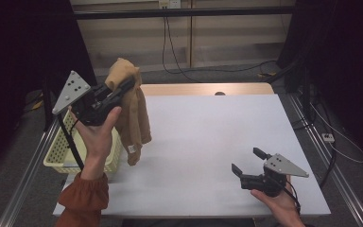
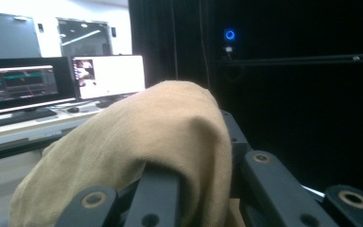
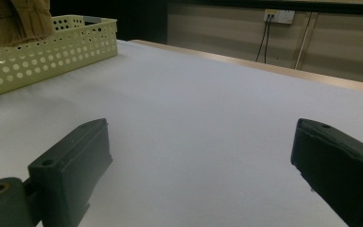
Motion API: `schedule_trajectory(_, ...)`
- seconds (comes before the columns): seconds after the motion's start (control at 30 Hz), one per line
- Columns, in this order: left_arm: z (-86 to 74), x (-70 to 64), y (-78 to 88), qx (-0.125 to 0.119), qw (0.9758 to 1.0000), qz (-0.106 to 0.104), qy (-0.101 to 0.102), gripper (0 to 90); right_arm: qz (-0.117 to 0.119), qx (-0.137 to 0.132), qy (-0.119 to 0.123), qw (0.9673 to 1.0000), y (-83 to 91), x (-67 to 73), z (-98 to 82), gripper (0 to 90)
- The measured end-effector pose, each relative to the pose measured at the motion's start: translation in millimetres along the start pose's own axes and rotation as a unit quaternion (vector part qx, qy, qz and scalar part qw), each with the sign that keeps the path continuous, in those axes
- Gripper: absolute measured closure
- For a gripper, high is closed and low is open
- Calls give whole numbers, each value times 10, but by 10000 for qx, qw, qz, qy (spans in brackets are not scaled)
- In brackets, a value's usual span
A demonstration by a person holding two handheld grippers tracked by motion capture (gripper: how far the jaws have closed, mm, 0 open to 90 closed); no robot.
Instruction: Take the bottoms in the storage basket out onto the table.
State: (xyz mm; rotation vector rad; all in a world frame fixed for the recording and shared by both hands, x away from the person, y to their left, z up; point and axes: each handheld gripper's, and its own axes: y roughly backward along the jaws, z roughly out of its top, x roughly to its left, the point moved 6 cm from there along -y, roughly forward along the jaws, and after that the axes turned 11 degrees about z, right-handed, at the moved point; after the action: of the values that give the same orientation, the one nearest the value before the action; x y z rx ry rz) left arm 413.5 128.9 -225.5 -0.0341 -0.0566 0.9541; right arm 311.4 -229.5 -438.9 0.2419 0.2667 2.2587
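Tan garment (image 1: 131, 106) in raised left tool (image 1: 123, 87), seemingly above basket (image 1: 59, 156)

A pale yellow perforated basket (image 1: 56, 158) sat at the left edge of the white table (image 1: 208, 142), partly overhanging it. Beyond the far edge, cables (image 1: 170, 56) hung from a wall socket (image 3: 278, 16). Two lit monitors (image 2: 108, 75) stood on a separate desk (image 2: 9, 130).

High view overlooks table (image 1: 208, 142), gripper views close, sharing basket (image 3: 52, 52)
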Motion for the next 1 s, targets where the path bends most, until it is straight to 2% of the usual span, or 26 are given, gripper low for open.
schedule_trajectory(0.33, -85, -113, -192, 166, 9997, -149, 96, 819, 9, -10, 2, 10000, 4, 1, 0, 48)
schedule_trajectory(0.4, -104, -136, -214, 218, 9996, -176, 58, 819, 12, -10, 2, 10000, 5, 3, 0, 48)
schedule_trajectory(0.7, -123, -225, -331, 288, 9991, -295, 108, 819, 3, 0, 7, 10000, 2, 1, -1, 48)
schedule_trajectory(1.0, -148, -378, -452, 335, 9982, -461, 197, 819, 10, 20, 21, 10000, -1, 2, -8, 46)
